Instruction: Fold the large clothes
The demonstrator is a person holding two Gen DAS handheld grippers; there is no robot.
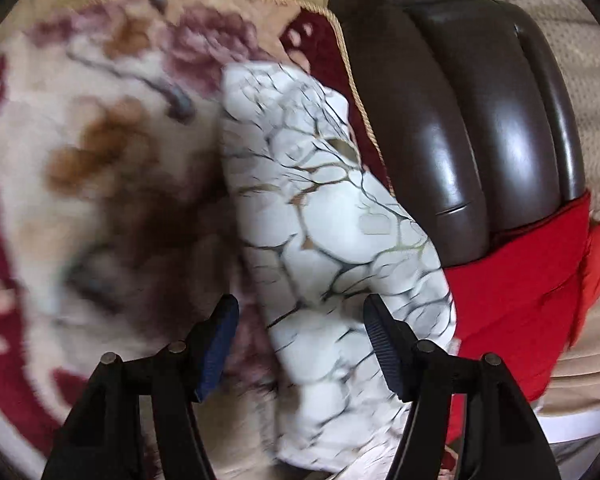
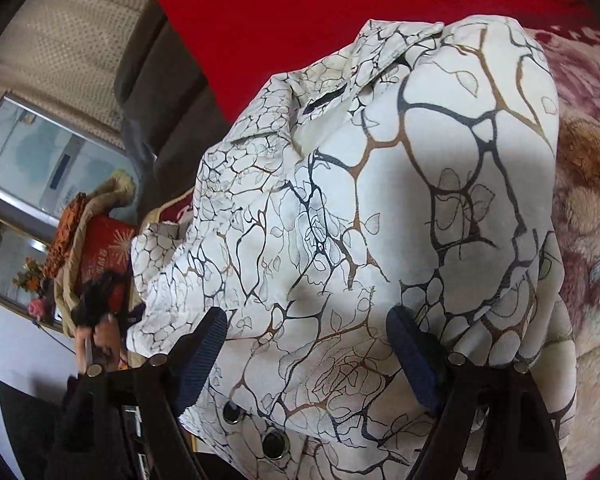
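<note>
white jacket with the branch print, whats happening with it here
A person with two handheld grippers is folding the white jacket with the dark branch print on a floral plush blanket. The right gripper hovers open over its front. The left gripper is open beside its folded edge, gripping nothing.

Left gripper jaws apart, nothing pinched; right gripper jaws wide, angled down
</note>
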